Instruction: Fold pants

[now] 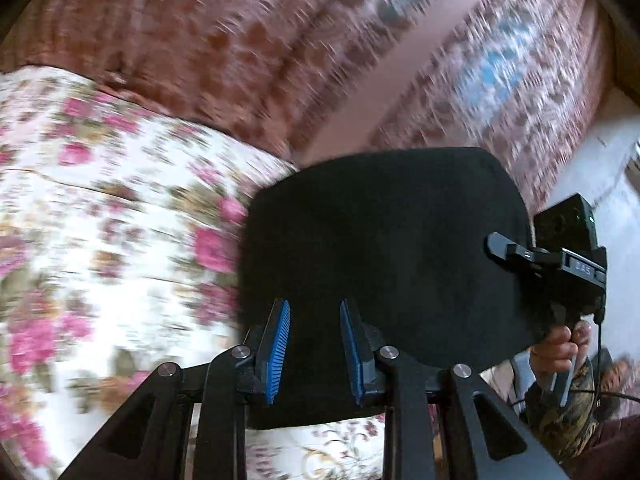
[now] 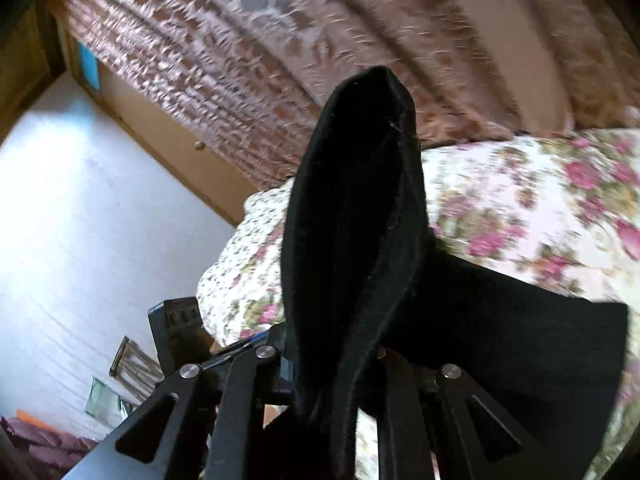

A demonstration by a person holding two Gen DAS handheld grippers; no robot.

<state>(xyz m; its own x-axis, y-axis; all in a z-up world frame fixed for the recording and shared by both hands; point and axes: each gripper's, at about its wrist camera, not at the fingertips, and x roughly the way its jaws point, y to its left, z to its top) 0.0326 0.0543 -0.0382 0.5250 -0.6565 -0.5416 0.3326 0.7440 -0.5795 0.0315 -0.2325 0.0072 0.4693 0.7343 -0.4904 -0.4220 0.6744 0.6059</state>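
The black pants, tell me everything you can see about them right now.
The black pants look like soft, matte knit fabric, folded into a compact rounded panel. They are lifted over the floral bedspread. The right gripper is clamped on a doubled edge that stands up as a narrow loop with a visible seam. The left gripper has its blue pads apart around the near edge, not pinching it.

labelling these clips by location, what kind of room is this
Most likely a bedroom: a floral bedspread covers what looks like a bed, patterned curtains hang behind it, and black pants are being folded there.
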